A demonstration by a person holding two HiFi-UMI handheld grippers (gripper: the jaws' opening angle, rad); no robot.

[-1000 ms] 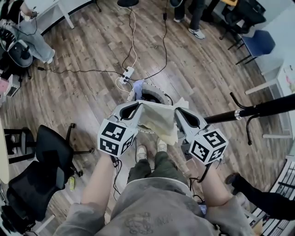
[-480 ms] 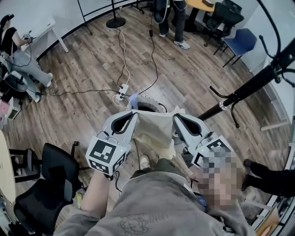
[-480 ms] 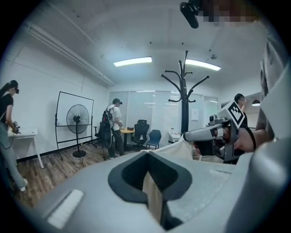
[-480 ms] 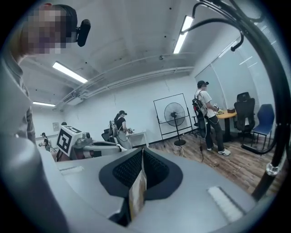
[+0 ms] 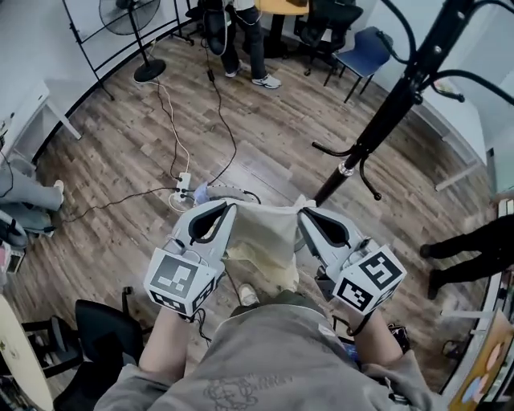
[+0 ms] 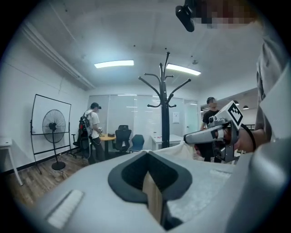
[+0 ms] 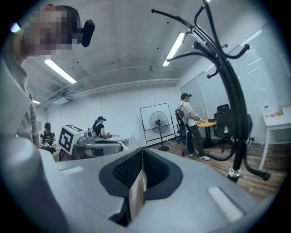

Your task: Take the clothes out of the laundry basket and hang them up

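A cream cloth hangs stretched between my two grippers in the head view. The left gripper is shut on its left top edge, and the right gripper is shut on its right top edge. Only a bit of the laundry basket's rim shows on the floor behind the cloth. The black coat rack stands beyond the right gripper. In the left gripper view the jaws pinch a cloth edge, with the coat rack ahead. The right gripper view shows its jaws closed on cloth.
A power strip with cables lies on the wood floor left of the basket. A standing fan and a person are at the back, with a blue chair nearby. A black office chair sits at lower left.
Both grippers have risen together with the cloth still stretched between them. The head view has tilted up, so the coat rack looms closer and the basket is mostly hidden.
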